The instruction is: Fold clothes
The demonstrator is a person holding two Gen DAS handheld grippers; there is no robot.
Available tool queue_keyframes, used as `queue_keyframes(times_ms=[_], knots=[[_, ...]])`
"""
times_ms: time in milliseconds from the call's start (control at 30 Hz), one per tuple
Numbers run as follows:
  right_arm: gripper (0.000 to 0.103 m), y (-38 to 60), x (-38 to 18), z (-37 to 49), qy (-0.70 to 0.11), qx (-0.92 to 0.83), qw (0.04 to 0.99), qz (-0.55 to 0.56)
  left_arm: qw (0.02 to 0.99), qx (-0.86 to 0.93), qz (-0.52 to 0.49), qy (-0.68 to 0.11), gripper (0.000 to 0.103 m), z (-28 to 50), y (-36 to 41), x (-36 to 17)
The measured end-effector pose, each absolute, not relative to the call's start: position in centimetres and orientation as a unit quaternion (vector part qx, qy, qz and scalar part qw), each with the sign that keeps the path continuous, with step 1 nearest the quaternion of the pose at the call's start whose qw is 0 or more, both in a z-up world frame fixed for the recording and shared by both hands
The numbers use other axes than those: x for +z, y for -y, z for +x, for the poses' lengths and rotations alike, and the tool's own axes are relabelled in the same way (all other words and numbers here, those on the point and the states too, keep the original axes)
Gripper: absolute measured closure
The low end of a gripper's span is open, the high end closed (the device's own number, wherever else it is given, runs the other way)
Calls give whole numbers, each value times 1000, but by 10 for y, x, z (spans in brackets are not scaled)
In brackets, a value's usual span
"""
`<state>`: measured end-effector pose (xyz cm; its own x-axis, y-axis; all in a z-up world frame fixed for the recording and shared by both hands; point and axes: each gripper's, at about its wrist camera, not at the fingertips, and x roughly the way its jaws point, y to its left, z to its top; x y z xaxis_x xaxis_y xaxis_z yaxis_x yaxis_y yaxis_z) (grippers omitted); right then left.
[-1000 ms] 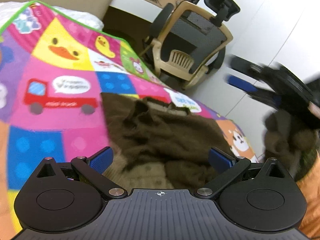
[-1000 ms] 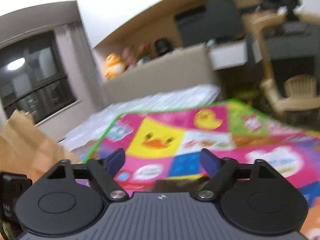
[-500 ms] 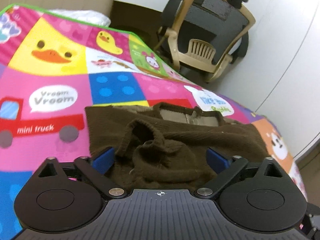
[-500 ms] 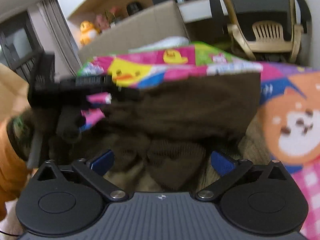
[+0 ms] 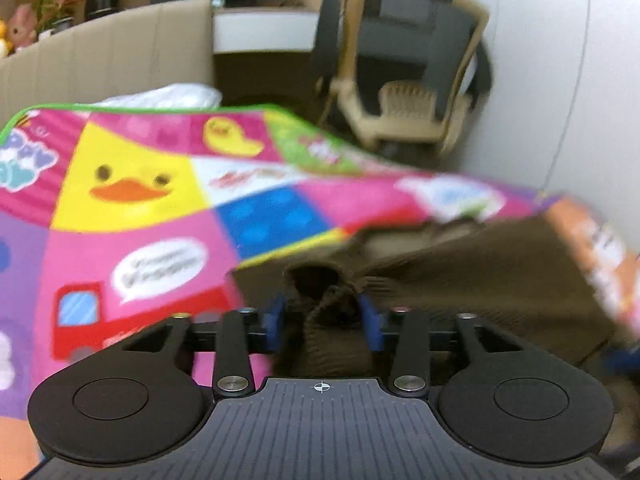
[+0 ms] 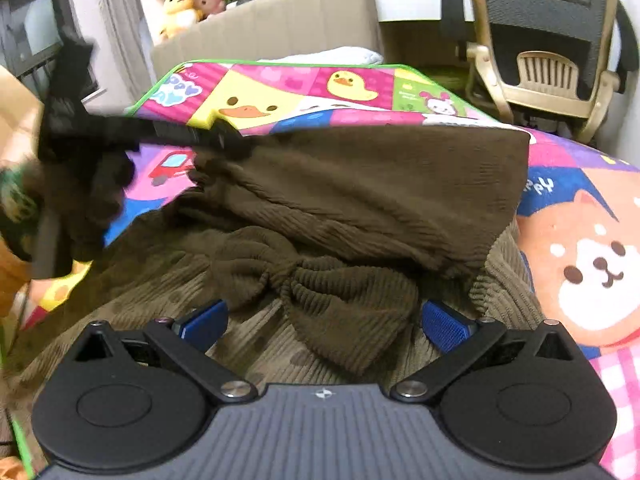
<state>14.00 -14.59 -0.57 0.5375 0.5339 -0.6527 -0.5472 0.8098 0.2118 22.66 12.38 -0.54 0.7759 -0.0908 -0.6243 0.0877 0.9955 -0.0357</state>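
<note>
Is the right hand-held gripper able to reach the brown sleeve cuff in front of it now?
Probably yes. The right hand-held gripper stands open, and the cuff lies loose between its fingers on the sweater, with nothing covering it.

- At twelve o'clock I face a tall tan corrugated cardboard panel [image 6: 280, 20], standing past the far edge of my bright cartoon-patterned play mat [image 6: 280, 88].
- At one o'clock, a beige-framed office chair with black mesh back [image 6: 548, 40].
- At eleven, a yellow plush toy [image 6: 178, 6] on a wooden shelf.
- At ten, a dark window [image 6: 28, 36].
- A plain white wall [image 5: 560, 60] at two o'clock.
</note>
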Motion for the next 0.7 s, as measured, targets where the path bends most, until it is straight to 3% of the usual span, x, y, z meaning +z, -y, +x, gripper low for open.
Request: queue_keyframes(times_ms=[67, 133, 267, 433, 533, 633, 700], knots=[[0, 155, 17, 141, -331, 307, 892, -13, 946, -47, -15, -319, 28, 221, -136, 3], [0, 163, 39, 148, -287, 284, 915, -27, 954, -42, -14, -297, 19, 216, -143, 18], [0, 173, 57, 193, -261, 216, 939, -63, 953, -22, 0, -303, 12, 223, -152, 29], [0, 172, 14, 260, -342, 160, 923, -80, 933, -20, -4, -360, 12, 238, -163, 5], [0, 184, -6, 278, -387, 145, 910, -42, 918, -53, -134, -370, 12, 242, -189, 8], [2, 206, 10, 279, -367, 160, 915, 38, 898, -72, -208, -381, 12, 254, -199, 5], [15, 209, 20, 286, -354, 163, 919, 61, 889, -67, -225, -392, 13, 265, -198, -2]])
